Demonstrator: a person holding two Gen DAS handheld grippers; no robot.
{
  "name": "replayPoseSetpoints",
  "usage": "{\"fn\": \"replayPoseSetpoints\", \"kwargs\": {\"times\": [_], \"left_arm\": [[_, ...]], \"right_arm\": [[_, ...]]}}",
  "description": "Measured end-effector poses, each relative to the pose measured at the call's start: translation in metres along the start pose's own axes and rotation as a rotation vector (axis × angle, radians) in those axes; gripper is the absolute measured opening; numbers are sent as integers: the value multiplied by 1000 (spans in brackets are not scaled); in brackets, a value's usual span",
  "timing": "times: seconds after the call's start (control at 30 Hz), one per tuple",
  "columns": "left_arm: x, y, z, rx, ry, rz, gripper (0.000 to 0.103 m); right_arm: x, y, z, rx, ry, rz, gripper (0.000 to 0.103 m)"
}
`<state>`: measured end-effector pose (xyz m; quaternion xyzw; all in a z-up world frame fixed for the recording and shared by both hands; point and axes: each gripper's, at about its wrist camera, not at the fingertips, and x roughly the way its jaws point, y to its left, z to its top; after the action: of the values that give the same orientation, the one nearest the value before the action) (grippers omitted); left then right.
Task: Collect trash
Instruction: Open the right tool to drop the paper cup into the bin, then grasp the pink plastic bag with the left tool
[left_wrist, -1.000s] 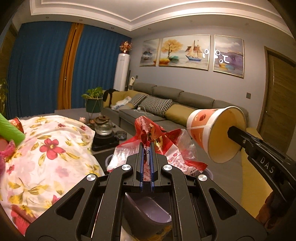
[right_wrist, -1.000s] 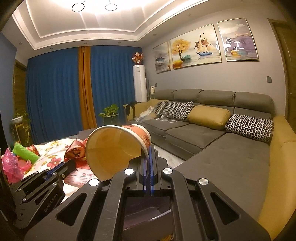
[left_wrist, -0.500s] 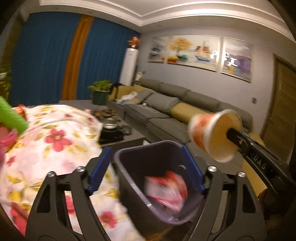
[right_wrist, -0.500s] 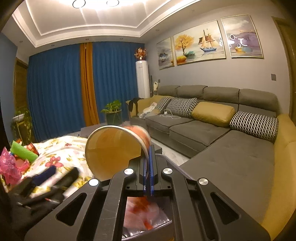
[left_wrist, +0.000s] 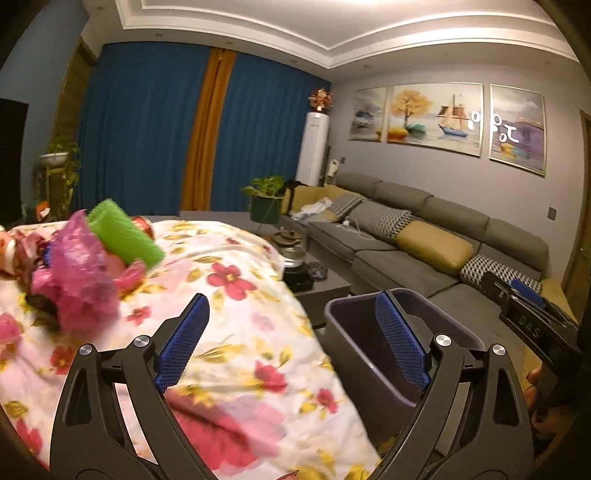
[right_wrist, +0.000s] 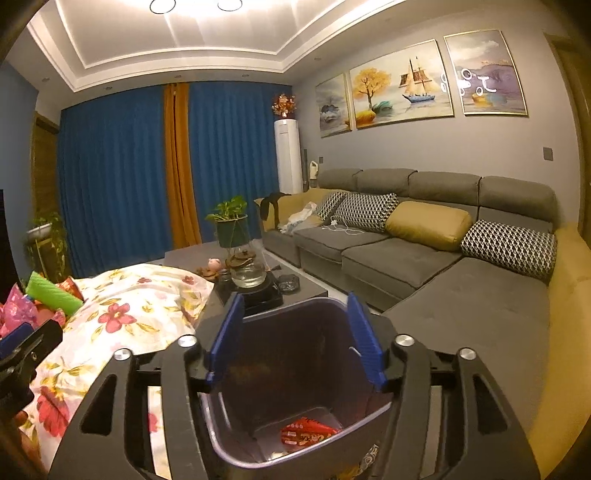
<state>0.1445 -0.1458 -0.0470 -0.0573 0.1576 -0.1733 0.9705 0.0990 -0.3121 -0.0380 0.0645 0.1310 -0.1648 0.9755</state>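
A dark purple trash bin (right_wrist: 291, 314) stands below my right gripper (right_wrist: 295, 339), which is open and empty right over its mouth. Red snack wrappers (right_wrist: 306, 435) lie at the bin's bottom. The bin also shows in the left wrist view (left_wrist: 343, 314). My left gripper (left_wrist: 291, 343) is open and empty above the floral tablecloth (left_wrist: 229, 295). A pile of trash lies at the cloth's far left: a pink plastic bag (left_wrist: 77, 273) and a green ribbed roll (left_wrist: 125, 236). The right gripper also shows at the right edge of the left wrist view (left_wrist: 528, 299).
A grey sectional sofa (right_wrist: 424, 258) with patterned and yellow cushions runs along the right. A dark coffee table (right_wrist: 273, 288) with a glass teapot (right_wrist: 247, 269) stands behind the bin. A potted plant (right_wrist: 231, 221) and blue curtains are at the back.
My right gripper opened and the orange paper cup it held is gone from view. My left gripper, which opened earlier and dropped the red bag into the bin, swung left over the tablecloth.
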Motion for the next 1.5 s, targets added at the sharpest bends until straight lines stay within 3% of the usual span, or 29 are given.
{"fn": "replayPoseSetpoints", "kwargs": {"times": [0.23, 0.83, 1.1, 1.5], "left_arm": [[-31, 29, 0, 5, -23, 109, 90], [-105, 117, 0, -28, -40, 341, 90], [-127, 167, -8, -35, -36, 477, 90], [-136, 223, -22, -84, -1, 550, 90]], "right_arm": [[-16, 24, -7, 5, 5, 51, 71], [-46, 121, -22, -57, 39, 257, 72], [-47, 165, -28, -104, 59, 347, 72], [-36, 225, -31, -157, 83, 437, 71]]}}
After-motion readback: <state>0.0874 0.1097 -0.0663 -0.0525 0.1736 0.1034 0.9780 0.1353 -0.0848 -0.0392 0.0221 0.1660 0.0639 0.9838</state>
